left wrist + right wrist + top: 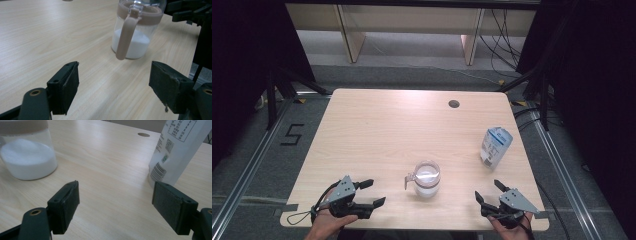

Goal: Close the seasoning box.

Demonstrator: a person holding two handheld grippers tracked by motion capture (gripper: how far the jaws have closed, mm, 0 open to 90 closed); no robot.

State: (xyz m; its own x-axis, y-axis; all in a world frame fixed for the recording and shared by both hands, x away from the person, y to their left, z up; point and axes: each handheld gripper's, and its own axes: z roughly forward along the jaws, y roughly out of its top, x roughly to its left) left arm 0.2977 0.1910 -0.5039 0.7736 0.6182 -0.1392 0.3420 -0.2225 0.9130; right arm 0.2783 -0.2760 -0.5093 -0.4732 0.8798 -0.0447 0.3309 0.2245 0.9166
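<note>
A clear jar [427, 179] with a tan lid and handle, partly filled with white powder, stands near the table's front middle. It appears in the left gripper view as the jar [136, 30] and in the right gripper view as the jar [26, 152]. A white and blue carton [495, 147] stands at the right, close ahead of the right jaws as the carton [175, 150]. My left gripper [377, 192] rests at the front left, open, with nothing between its jaws, aimed at the jar's handle [126, 35]. My right gripper [489, 190] sits at the front right, open and holding nothing.
The light wooden table [377, 130] has a round cable hole [454, 104] near its far edge. Dark curtains, stands and cables surround the table. Grey floor with metal rails runs along both sides.
</note>
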